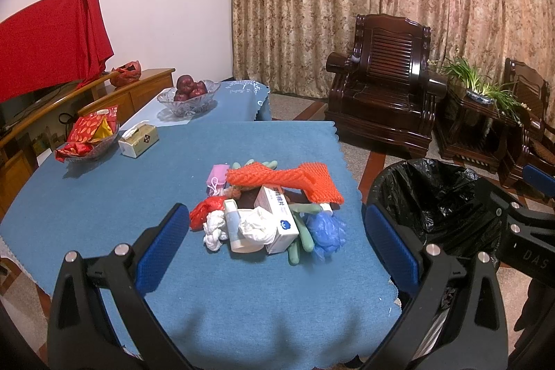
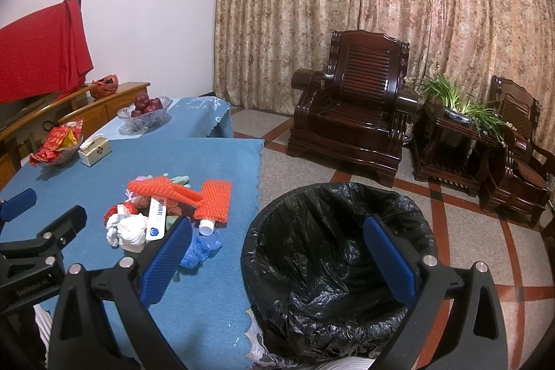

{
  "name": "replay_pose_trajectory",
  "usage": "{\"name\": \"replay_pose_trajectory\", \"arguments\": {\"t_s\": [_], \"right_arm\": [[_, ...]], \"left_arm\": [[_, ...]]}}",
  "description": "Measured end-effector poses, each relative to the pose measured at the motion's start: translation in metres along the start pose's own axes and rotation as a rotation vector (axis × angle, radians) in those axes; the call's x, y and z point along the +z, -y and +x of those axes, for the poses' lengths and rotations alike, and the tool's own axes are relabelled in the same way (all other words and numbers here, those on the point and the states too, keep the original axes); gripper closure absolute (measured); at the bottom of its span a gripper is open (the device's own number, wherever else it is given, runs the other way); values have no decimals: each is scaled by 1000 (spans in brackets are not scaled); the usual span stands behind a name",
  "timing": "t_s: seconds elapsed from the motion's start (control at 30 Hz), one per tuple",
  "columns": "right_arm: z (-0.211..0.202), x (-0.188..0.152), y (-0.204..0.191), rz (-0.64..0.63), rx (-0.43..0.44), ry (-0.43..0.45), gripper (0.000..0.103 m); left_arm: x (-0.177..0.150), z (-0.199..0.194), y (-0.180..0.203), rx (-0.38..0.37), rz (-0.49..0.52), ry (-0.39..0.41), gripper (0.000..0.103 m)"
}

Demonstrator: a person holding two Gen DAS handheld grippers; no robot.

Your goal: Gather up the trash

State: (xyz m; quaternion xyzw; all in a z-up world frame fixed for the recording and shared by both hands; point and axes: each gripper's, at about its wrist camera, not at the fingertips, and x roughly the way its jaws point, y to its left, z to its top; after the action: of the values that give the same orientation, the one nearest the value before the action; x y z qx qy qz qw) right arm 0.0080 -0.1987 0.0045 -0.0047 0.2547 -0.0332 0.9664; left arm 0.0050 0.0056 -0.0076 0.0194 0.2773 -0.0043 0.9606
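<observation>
left tool (image 1: 277, 238) released, empty | right tool (image 2: 277, 252) released, empty | trash pile (image 1: 267, 210) light, soft, loose | pinch orange foam net (image 1: 288, 181) topmost edge | bin (image 2: 333, 252) beside counter (image 1: 104, 196)

— What colours are in my pile?

— My orange foam net (image 1: 288, 181) has a honeycomb weave. Under it lie a white box (image 1: 277, 219) with blue print, a blue glove (image 1: 326, 231), pale green gloves (image 1: 301, 238), a red bag (image 1: 203, 208) and a pink mask (image 1: 218, 174).

— And around it?

— My blue tablecloth (image 1: 121, 196) is plain; my gripper pads (image 1: 163, 245) are a deeper blue on black frames. The bin liner (image 2: 312, 266) is glossy black, the curtain (image 2: 381, 6) beige with a floral pattern, the armchair (image 2: 353, 113) dark red-brown.
</observation>
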Motion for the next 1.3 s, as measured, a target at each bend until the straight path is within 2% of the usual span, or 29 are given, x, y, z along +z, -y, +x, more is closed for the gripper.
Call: {"name": "replay_pose_trajectory", "arguments": {"t_s": [0.8,0.97,1.3], "right_arm": [[4,-3,5,1,2,-1,6],[3,2,-16,-5,10,-1,6],[15,-5,-11,-13,29,0,6]], "left_arm": [[1,-1,1,0,0,-2,5],[-9,3,-7,0,-2,-5,5],[-15,11,-1,2,-9,-20,5]]}}
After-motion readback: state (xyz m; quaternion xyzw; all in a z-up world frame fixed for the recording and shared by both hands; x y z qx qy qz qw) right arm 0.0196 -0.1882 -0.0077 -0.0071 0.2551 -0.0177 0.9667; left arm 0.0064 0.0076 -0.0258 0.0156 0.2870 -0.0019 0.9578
